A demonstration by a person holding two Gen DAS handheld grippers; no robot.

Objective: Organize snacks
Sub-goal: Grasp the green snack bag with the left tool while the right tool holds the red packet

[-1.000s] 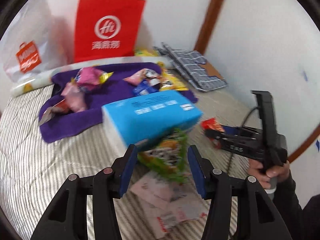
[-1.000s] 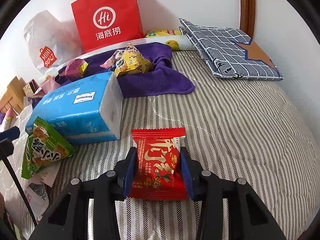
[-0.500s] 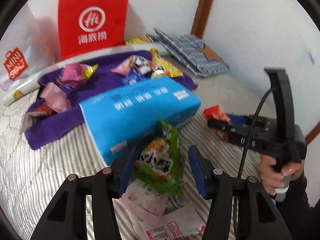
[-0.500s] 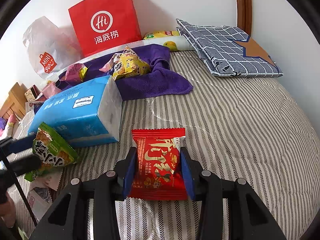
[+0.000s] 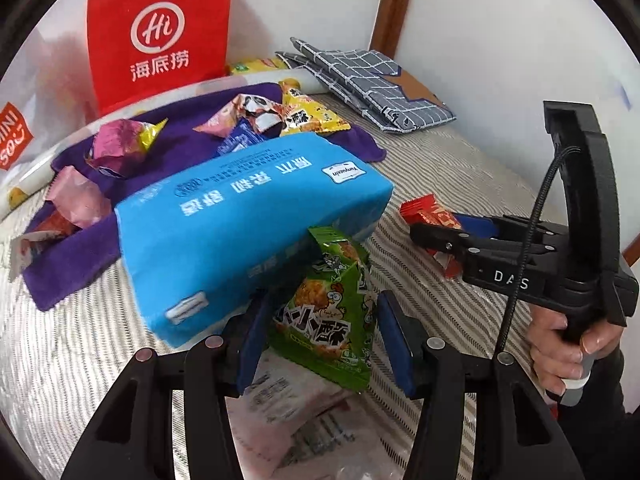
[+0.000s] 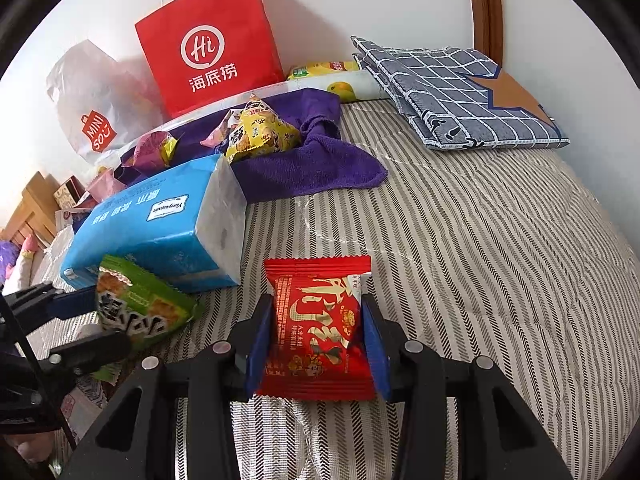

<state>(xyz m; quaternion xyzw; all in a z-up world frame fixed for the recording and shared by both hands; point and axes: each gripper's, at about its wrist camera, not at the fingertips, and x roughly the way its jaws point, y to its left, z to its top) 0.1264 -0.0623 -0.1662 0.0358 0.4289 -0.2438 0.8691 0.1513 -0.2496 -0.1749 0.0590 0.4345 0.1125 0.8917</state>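
snacks were held in both tongs. left gripper point(image 5: 322, 338) was clamped on the green snack packet point(image 5: 330, 312), which a second earlier hung lower and farther from the blue tissue pack point(image 5: 248, 220); now it sat close against that pack's near right corner, with the red bag point(image 5: 160, 32) larger in view. right gripper point(image 6: 316, 338) stayed put, pinching the red snack packet point(image 6: 318, 320) just above the striped bedcover point(image 6: 500, 260). more snacks point(image 6: 260, 132) lay on the purple towel point(image 6: 312, 168) at the far side.
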